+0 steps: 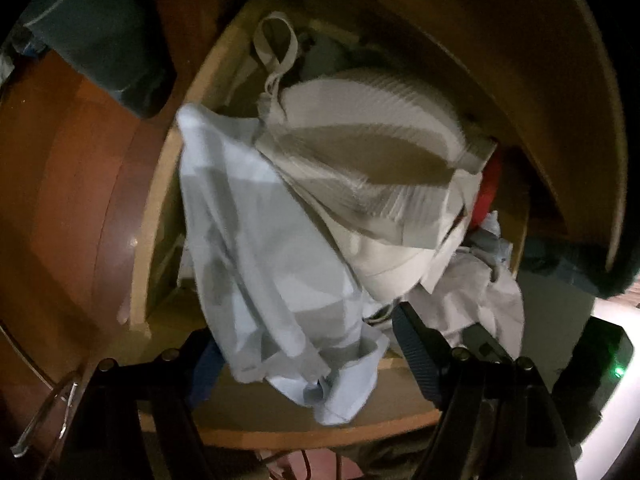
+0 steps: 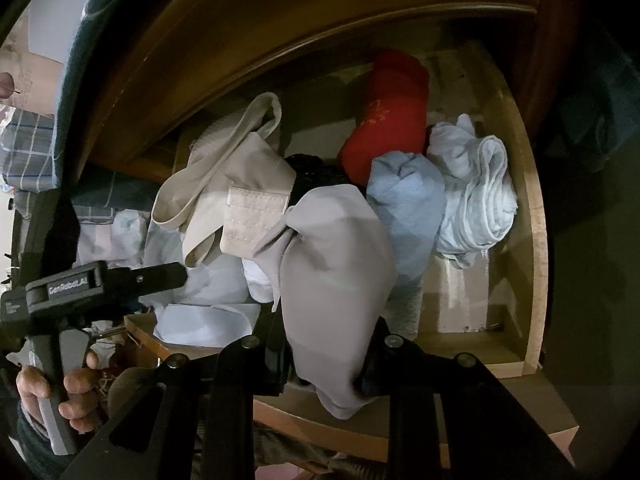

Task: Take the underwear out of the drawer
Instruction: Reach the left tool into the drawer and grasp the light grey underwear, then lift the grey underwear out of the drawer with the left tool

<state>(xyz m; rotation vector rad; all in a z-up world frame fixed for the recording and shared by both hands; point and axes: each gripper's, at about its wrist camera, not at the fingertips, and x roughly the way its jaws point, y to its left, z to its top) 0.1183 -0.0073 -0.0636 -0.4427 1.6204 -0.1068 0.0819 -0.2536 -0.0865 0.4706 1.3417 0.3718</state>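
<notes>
The right gripper [image 2: 324, 364] is clenching grey underwear [image 2: 336, 272] over the wooden drawer's [image 2: 536, 240] front edge. The left gripper [image 1: 304, 356] is straddling a pale blue garment [image 1: 256, 248], jaws released. Several rolled garments are remaining inside.

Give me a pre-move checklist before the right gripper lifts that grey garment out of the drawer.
1. Right gripper shut on grey garment: ok.
2. Grey garment free of the beige bra: cannot tell, they overlap.
3. Left gripper fingers pressing the pale blue garment lying between them: cannot tell.
4. Drawer open: ok.
5. Red item away from the grip: ok.
</notes>
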